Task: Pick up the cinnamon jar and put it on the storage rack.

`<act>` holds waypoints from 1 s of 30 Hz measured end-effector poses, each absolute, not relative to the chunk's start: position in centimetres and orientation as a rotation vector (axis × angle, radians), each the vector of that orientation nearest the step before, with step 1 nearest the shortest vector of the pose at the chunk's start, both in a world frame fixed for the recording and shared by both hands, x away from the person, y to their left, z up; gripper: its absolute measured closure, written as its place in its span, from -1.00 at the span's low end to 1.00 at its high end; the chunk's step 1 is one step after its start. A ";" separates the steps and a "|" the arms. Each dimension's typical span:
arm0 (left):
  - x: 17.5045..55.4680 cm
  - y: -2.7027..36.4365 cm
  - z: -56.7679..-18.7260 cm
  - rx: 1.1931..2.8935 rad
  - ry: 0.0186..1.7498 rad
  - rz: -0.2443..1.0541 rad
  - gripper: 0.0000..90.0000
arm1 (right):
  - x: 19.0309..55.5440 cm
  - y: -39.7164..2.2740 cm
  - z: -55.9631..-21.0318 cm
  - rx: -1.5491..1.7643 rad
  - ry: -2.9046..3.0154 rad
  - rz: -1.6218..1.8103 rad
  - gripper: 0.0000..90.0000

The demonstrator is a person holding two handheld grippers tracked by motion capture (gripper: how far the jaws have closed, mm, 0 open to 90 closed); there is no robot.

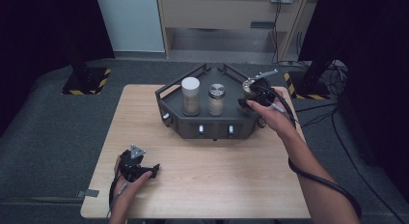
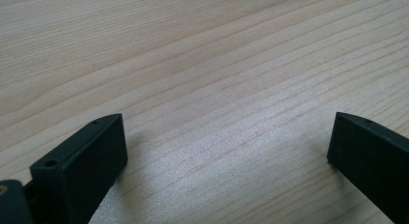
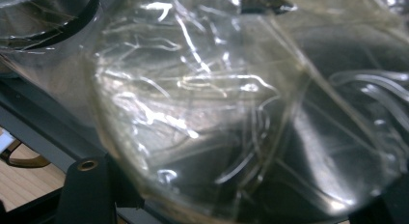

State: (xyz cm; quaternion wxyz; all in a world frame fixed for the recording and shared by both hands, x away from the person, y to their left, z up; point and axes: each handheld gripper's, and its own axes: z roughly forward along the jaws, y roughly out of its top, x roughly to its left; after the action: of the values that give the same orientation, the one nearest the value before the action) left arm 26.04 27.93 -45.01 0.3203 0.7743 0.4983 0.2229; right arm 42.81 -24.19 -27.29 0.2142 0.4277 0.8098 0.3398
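High view, right gripper (image 1: 252, 99) reached to dark tray (image 1: 212, 130), jaws clamping clear jar (image 3: 231, 118), left gripper (image 1: 137, 167) resting wide-jawed.

left gripper (image 1: 155, 169) lies low near the table's front left, its jaws spread wide, hand wrapped around its body; right forearm stretches forward, right gripper (image 1: 242, 104) clamped tight at the far right

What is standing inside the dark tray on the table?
Inside the dark tray stand a white-capped jar and a metal-capped jar, both partly filled with pale powder. At its right end the right tool grips a clear crinkled container; its contents are unclear.
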 end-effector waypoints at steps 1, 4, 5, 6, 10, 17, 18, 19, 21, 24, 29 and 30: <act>26.0 27.9 -45.0 2.035 1.310 0.586 -1.00 | 42.9 -24.2 -27.4 1.192 2.245 0.948 -0.30; 26.0 27.9 -45.0 2.034 1.310 0.586 -1.00 | 43.0 -24.1 -27.5 1.196 2.247 0.944 -0.30; 26.0 27.9 -45.0 2.034 1.310 0.586 -1.00 | 43.1 -24.0 -27.5 1.194 2.247 0.942 -0.30; 26.0 27.9 -45.0 2.034 1.310 0.586 -1.00 | 43.1 -23.9 -27.6 1.193 2.247 0.942 -0.30; 26.0 27.9 -45.0 2.034 1.310 0.586 -1.00 | 43.3 -23.8 -27.7 1.195 2.249 0.935 -0.30; 26.0 27.9 -45.0 2.034 1.310 0.586 -1.00 | 43.5 -23.6 -28.1 1.208 2.250 0.927 -0.30; 26.0 27.9 -45.0 2.034 1.311 0.586 -1.00 | 43.6 -23.6 -28.1 1.208 2.251 0.925 -0.30; 26.0 27.9 -45.0 2.034 1.310 0.586 -1.00 | 43.6 -23.5 -28.2 1.210 2.252 0.923 -0.30; 26.0 27.9 -45.0 2.034 1.310 0.586 -1.00 | 43.6 -23.4 -28.4 1.207 2.254 0.917 -0.30; 26.0 27.9 -45.0 2.034 1.310 0.586 -1.00 | 43.7 -23.4 -28.6 1.209 2.255 0.919 -0.30; 26.1 27.9 -45.0 2.037 1.308 0.586 -1.00 | 43.8 -23.4 -28.8 1.218 2.256 0.917 -0.30; 26.1 27.9 -45.0 2.037 1.308 0.586 -1.00 | 43.8 -23.4 -28.8 1.221 2.258 0.913 -0.30</act>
State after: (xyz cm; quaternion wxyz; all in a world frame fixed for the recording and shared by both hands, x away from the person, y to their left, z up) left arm 26.05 27.95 -45.00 0.3196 0.7749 0.4976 0.2229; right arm 43.81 -23.35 -28.82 0.2072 0.4384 0.8107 0.3280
